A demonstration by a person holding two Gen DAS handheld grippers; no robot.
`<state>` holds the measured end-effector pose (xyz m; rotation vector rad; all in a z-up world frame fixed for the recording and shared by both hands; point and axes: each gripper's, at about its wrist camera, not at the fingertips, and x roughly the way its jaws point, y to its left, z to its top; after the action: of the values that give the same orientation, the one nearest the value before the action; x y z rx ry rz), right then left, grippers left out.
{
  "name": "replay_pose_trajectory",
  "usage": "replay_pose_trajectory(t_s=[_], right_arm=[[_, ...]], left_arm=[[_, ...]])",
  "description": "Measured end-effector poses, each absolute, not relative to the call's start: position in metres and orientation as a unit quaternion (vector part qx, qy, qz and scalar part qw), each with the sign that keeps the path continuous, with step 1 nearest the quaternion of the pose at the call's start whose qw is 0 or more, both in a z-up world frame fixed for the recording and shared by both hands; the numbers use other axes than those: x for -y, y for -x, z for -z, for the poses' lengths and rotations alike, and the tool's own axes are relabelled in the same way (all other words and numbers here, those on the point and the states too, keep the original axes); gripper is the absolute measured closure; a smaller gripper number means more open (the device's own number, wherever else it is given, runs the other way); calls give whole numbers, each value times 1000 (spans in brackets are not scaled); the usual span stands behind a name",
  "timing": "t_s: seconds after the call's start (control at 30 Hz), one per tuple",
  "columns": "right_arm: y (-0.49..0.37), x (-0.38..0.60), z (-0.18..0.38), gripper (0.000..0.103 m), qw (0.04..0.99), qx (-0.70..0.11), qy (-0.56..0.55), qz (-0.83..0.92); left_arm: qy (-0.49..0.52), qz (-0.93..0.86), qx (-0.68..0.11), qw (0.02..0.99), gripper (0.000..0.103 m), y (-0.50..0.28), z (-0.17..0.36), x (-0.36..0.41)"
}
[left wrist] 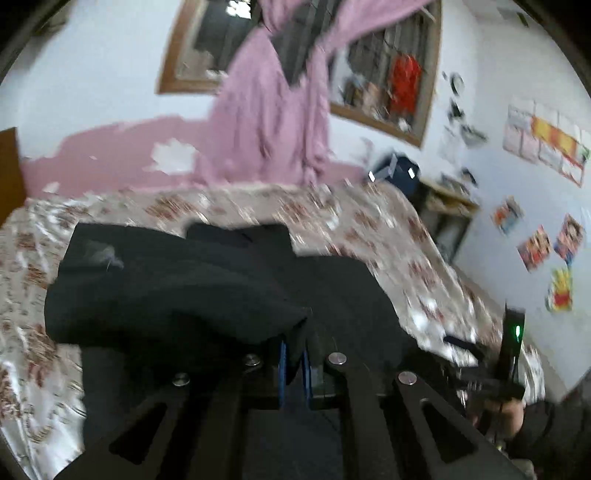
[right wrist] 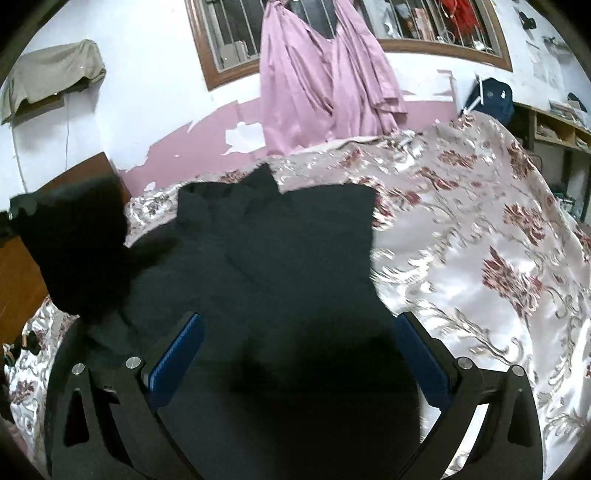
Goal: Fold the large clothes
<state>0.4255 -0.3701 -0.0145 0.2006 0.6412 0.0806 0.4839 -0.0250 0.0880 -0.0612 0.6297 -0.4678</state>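
Note:
A large black garment [right wrist: 280,254] lies spread on the floral bedspread [right wrist: 480,236]. My left gripper [left wrist: 293,350] is shut on a fold of the black garment [left wrist: 177,291] and holds it lifted above the bed; that raised part shows at the left of the right wrist view [right wrist: 74,247]. My right gripper [right wrist: 299,354] is open, its blue pads [right wrist: 177,360] wide apart just above the near part of the garment. The right gripper also shows at the lower right of the left wrist view [left wrist: 511,354].
The bed [left wrist: 369,221] stands against a white and pink wall. A pink curtain [right wrist: 317,85] hangs from a barred window [right wrist: 424,26]. A wooden headboard [right wrist: 22,280] is at the left. Shelves [right wrist: 561,125] and a blue bag [right wrist: 491,96] stand at the far right.

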Motion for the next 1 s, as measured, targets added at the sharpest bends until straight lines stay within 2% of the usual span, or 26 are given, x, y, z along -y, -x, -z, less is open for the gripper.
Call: replay_pose_trajectory(t_s=[0.27, 0.37, 0.43, 0.47, 0.5, 0.57, 0.83, 1.0], right_arm=[[-420, 390, 32, 2, 934, -340, -101, -34], [-420, 388, 33, 2, 933, -346, -91, -34], [-422, 384, 32, 2, 933, -347, -88, -37], [-423, 381, 32, 2, 933, -348, -86, -39], [-423, 377, 31, 2, 932, -349, -84, -41], [-421, 368, 32, 2, 932, -351, -79, -46], [-417, 316, 29, 2, 931, -349, -28, -101], [-401, 255, 22, 2, 926, -326, 54, -182]], left_arm=[[35, 254, -378, 889, 95, -476, -36, 35], [36, 259, -396, 880, 89, -472, -22, 33], [29, 274, -400, 874, 80, -461, -17, 29], [26, 278, -401, 872, 63, -459, -15, 29], [24, 286, -401, 870, 38, -453, -13, 27], [20, 291, -393, 872, 26, -442, -13, 24], [57, 257, -395, 880, 18, -409, -7, -32], [64, 55, -393, 916, 15, -412, -1, -96]])
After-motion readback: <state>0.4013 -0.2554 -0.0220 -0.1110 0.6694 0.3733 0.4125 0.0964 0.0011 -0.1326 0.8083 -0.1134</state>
